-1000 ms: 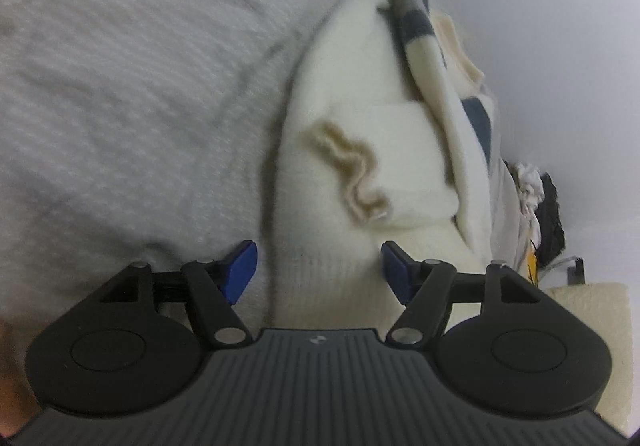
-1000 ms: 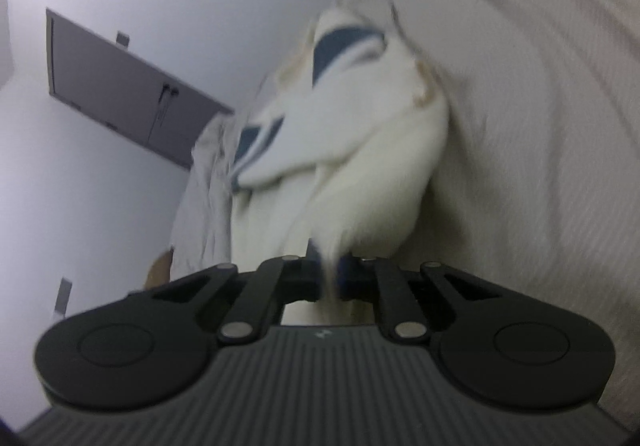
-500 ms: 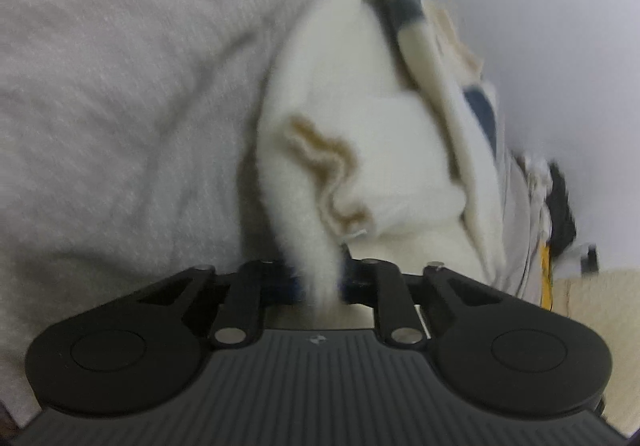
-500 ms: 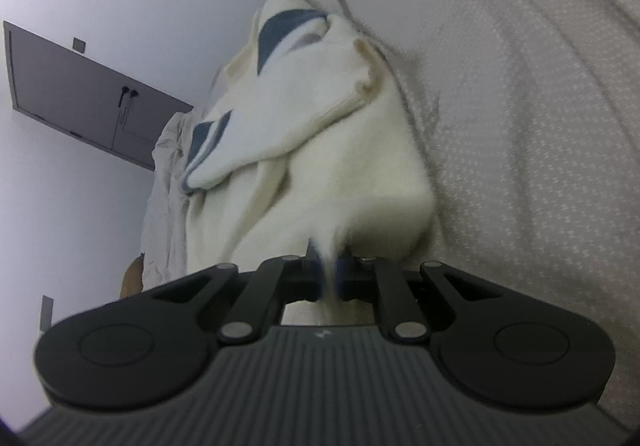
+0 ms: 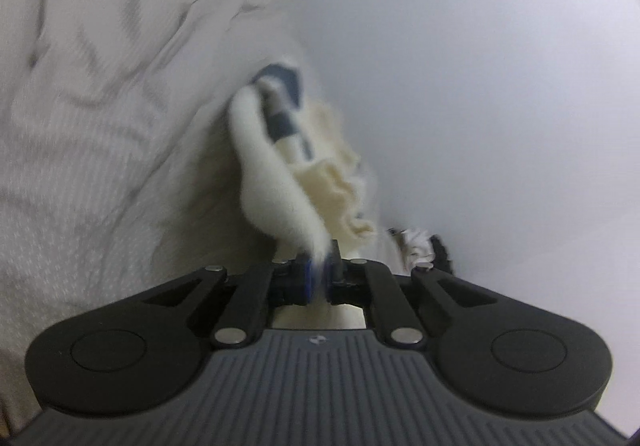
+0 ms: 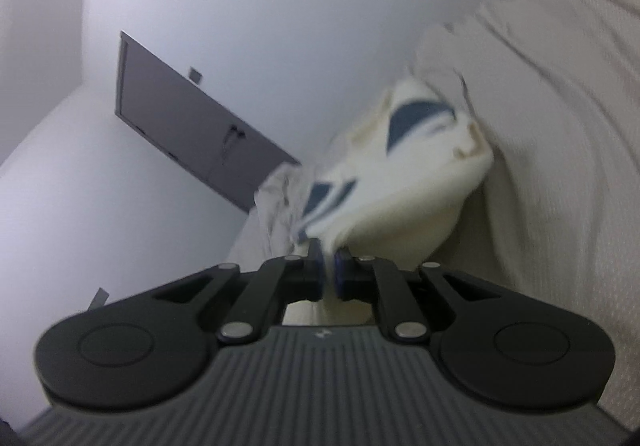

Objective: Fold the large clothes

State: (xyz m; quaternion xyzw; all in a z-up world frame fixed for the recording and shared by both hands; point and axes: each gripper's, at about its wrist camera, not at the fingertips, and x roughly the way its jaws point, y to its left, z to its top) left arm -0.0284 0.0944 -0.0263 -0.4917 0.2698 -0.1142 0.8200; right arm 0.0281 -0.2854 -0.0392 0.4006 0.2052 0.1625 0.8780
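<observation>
Left wrist view. My left gripper (image 5: 318, 278) is clamped narrow on a thin pinch of the cream sweater (image 5: 276, 190); white fleecy cloth runs up out of the blue pads (image 5: 306, 280) and twists away from me. The garment hangs bunched between the grey bedspread (image 5: 92, 118) on my left and the pale wall (image 5: 480, 86) on my right. Navy stripes (image 5: 286, 86) show at its far end. The frame is blurred, so I cannot tell whether I hold a hem, a cuff or a mid-panel fold.

Right wrist view. My right gripper (image 6: 329, 276) is likewise closed tight on an edge of the same sweater (image 6: 404, 190), which sags in a soft mass just ahead of the jaws, against the bedspread (image 6: 560, 150). A grey wall panel (image 6: 192, 138) sits well behind.

Assessment. The cloth is thick, soft and limp: it will drape and stretch under its own weight, not hold a line. It looks bulky rather than heavy. The fluffy pile should grip well in the pads, but a shallow pinch may creep out. I judge the sound hold to be at seams or ribbed edges, both corners of one side, taken deep.
</observation>
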